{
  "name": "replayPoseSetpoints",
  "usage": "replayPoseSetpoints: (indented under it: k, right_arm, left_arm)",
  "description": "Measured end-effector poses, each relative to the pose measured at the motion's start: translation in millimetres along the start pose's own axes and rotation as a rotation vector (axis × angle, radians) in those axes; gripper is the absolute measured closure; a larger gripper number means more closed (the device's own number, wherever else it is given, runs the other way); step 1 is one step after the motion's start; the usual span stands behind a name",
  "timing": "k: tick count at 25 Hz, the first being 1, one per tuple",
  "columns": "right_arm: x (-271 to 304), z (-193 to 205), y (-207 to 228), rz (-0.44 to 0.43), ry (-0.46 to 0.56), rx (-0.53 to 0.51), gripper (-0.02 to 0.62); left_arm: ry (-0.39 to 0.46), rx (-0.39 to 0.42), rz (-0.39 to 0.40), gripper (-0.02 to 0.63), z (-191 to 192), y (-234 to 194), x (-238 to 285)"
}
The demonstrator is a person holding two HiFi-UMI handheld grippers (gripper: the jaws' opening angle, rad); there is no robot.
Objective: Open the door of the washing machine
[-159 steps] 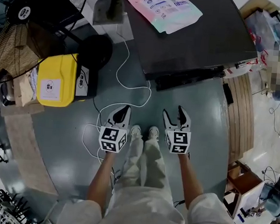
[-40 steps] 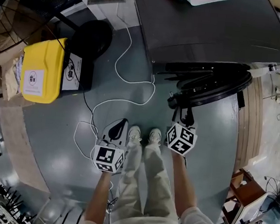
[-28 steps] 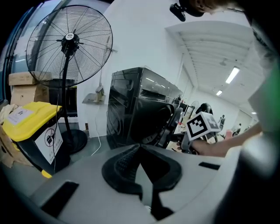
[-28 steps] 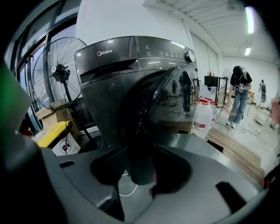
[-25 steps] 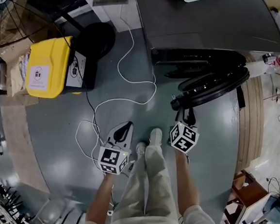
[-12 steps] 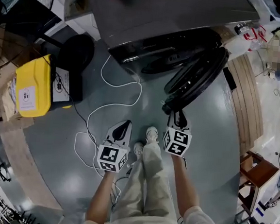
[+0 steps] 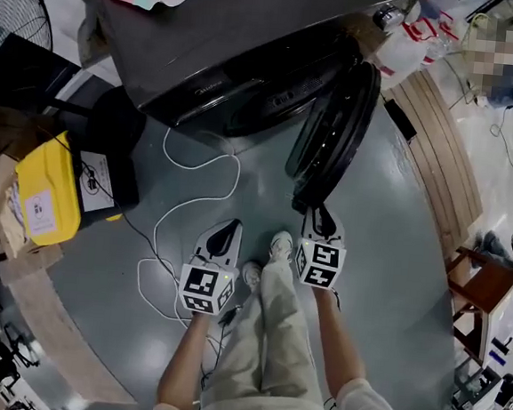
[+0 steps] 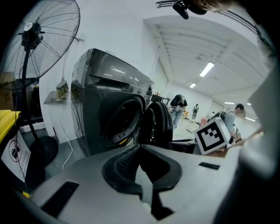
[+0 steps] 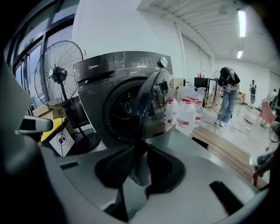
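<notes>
My right hand-held gripper [image 7: 321,216] has the rim of the washing machine's door [image 7: 334,135] between its jaws. They have just been closing, and in the right gripper view [image 9: 140,153] the dark pads clasp the door's [image 9: 146,100] thin edge from both sides with only a narrow gap left between them. The door stands swung well out, edge-on straight ahead of this hand-held gripper, and the washing machine [image 7: 236,28] sits beyond it with its round opening bare. My left hand-held gripper [image 7: 228,228] hangs beside the right one, apart from the door, its jaws drawn together with nothing between them; in the left gripper view [image 8: 140,146] the tips meet in front of the machine [image 8: 100,113]. A white cable [image 7: 180,211] loops on the floor ahead of it and to its left. The exact spot where the pads bite is covered by the jaws themselves, so I cannot make out a handle there. The drum is too dark to read, and the head view cuts off the far part of the machine's top
</notes>
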State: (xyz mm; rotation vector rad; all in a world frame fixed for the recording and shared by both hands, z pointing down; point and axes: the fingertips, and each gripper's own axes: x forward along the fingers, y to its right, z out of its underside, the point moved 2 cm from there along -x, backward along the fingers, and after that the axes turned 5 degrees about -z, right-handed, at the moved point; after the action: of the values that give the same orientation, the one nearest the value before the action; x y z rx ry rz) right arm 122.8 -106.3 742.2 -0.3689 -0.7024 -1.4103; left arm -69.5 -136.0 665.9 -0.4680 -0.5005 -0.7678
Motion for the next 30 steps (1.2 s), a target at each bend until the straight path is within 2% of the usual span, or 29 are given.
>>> replayPoseSetpoints:
  k: [12,30]
  right_arm:
    - [-36,14,74,0.081,-0.007,0.004,0.535]
    - [-74,15,223,0.265,0.006,-0.06,0.532]
  left_arm:
    - [-0.028,0.074,0.11,0.598,-14,71,42]
    - [-0.089,0.187,0.323,0.598,-26,178,126]
